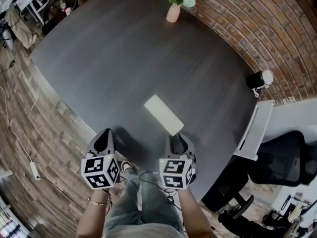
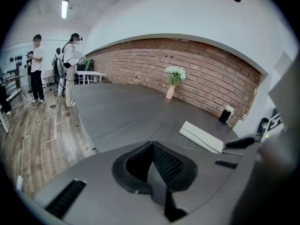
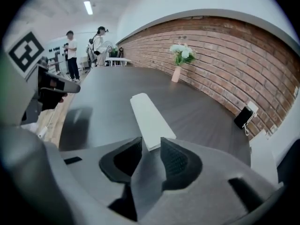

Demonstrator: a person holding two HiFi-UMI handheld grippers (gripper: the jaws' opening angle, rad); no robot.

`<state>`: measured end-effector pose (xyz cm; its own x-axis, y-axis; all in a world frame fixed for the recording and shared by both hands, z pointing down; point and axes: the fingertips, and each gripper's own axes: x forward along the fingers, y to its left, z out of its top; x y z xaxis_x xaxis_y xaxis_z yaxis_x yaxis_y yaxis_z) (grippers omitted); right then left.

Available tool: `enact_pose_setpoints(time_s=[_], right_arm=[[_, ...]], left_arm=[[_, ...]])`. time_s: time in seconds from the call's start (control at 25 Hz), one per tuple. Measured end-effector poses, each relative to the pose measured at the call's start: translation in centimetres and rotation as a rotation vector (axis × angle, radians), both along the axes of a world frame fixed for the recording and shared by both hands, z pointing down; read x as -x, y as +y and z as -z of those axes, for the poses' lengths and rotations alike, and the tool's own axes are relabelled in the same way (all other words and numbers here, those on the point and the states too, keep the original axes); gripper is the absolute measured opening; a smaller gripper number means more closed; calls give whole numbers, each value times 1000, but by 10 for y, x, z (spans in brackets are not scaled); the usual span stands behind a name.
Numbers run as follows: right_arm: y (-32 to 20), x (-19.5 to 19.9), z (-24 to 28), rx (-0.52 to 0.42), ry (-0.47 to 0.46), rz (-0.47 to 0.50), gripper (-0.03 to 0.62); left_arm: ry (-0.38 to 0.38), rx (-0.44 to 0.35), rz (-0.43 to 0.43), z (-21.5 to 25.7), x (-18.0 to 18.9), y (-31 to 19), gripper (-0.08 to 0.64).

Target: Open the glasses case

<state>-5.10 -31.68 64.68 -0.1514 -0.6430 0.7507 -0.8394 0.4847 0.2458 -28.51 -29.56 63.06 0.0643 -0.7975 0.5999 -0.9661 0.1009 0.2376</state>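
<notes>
1. The left gripper (image 2: 152, 145) is clenched on nothing and hovers by the near edge of the table (image 1: 124, 58), left of the case (image 1: 163, 114).
2. The right gripper (image 3: 151, 140) is spread and empty, lined up on the case's near end.
3. The case lies shut and flat on the table, slanting away.
4. This looks like the approach: nothing is gripped yet. The next move probably needs one gripper to pin the body while the other lifts the lid at its seam.
5. The vase (image 1: 173, 13) stands well apart.

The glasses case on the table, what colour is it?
Plain white glasses case; clearest in the right gripper view.
</notes>
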Motion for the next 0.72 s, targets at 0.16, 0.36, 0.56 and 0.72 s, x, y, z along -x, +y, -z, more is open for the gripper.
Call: enact_pose_setpoints(time_s=[0.16, 0.36, 0.56, 0.72], right_arm=[[-2, 4, -5, -17, 80, 54, 129], [-6, 5, -10, -29, 126, 78, 129], [-6, 4, -10, -48, 149, 85, 129], [-7, 3, -10, -67, 187, 100, 127]], left_arm=[[11, 10, 15, -6, 3, 5, -5], [15, 19, 29, -10, 5, 12, -5], [10, 23, 50, -10, 13, 17, -5], [7, 24, 56, -10, 15, 18, -5]])
